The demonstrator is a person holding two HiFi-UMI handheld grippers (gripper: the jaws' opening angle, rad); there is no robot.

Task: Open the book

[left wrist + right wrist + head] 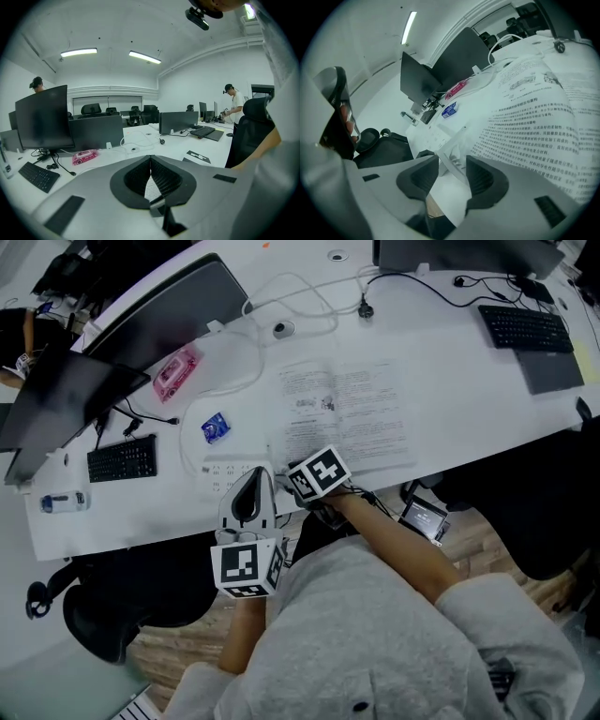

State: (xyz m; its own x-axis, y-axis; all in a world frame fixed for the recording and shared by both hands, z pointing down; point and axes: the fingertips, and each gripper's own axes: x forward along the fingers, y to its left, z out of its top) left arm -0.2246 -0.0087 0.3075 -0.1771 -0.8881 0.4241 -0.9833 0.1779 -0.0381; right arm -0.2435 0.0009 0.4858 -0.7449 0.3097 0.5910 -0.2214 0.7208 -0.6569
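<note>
Down at the lower middle of the head view, both tools sit at the near edge of the white desk (450, 362), and just above them lies the white paperback book with dense black print (347, 413), spread flat with its printed pages facing up. So the main job looks done: two full pages of text show, and in the right gripper view the print fills the whole right side of the frame.

Right claw (452, 161): released, jaws well apart. A thin white leaf edge (449, 152) rises between them at the book's lower-left corner, but neither pad presses on it, so nothing is held. Whether that strip is a loose page or the cover's edge, I can't tell.

Left claw (150, 161): clenched, tips meeting, nothing between them. It hangs just to the left of the right one in the head view, off the book, and only a sliver of print shows through the gap below its tips.

What's left, by my reading, is little. The raised leaf needs to fall to one side so the book lies settled, and the right tool then needs to back away from the corner. The small blue packet (216, 428) and the pink flat packet (175, 373), left of the book, are well apart from the action.
</note>
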